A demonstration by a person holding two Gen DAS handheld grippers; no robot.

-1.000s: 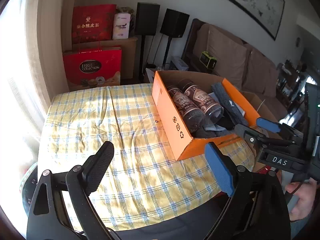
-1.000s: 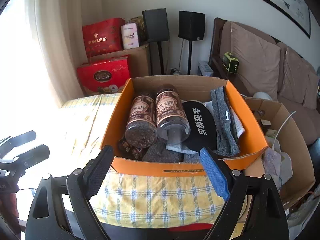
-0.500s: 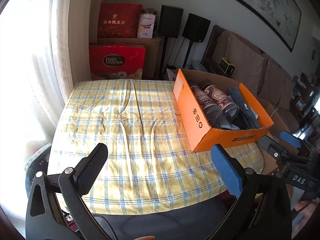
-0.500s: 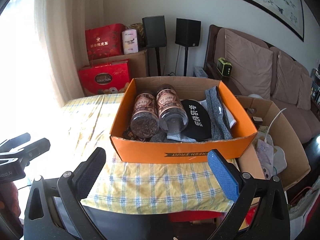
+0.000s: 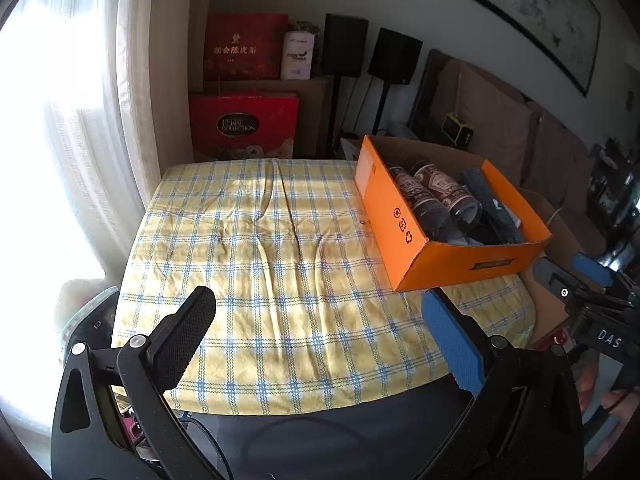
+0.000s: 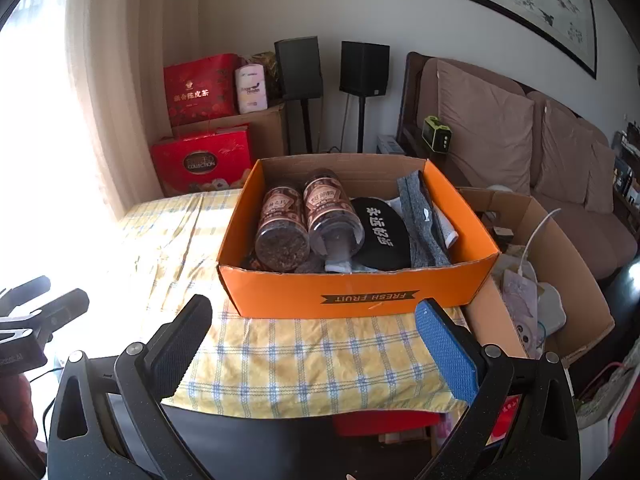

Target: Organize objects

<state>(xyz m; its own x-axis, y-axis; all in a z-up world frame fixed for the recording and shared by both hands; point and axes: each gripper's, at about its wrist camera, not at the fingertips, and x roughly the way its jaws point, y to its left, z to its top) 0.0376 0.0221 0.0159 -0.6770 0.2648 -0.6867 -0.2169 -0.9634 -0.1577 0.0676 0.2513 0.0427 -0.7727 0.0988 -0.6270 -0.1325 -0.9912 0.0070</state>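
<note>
An orange cardboard box [image 6: 360, 298] [image 5: 390, 216] stands on the right side of a table with a yellow checked cloth [image 5: 280, 264]. In it lie two brown jars [image 6: 304, 220] side by side, a black pouch with white lettering [image 6: 382, 234], a grey sock [image 6: 420, 220] and other cloth. My left gripper [image 5: 320, 320] is open and empty over the table's near edge. My right gripper [image 6: 314, 328] is open and empty in front of the box; it also shows at the right of the left wrist view [image 5: 576, 276].
Red gift boxes [image 5: 244, 128] and two black speakers [image 6: 332, 64] stand behind the table by the curtain. A brown sofa [image 6: 520, 160] runs along the right wall. An open brown carton [image 6: 560, 264] with odds and ends stands right of the table.
Both grippers have pulled back and up from the box, so more of the table and room shows. Both stay open and empty.
</note>
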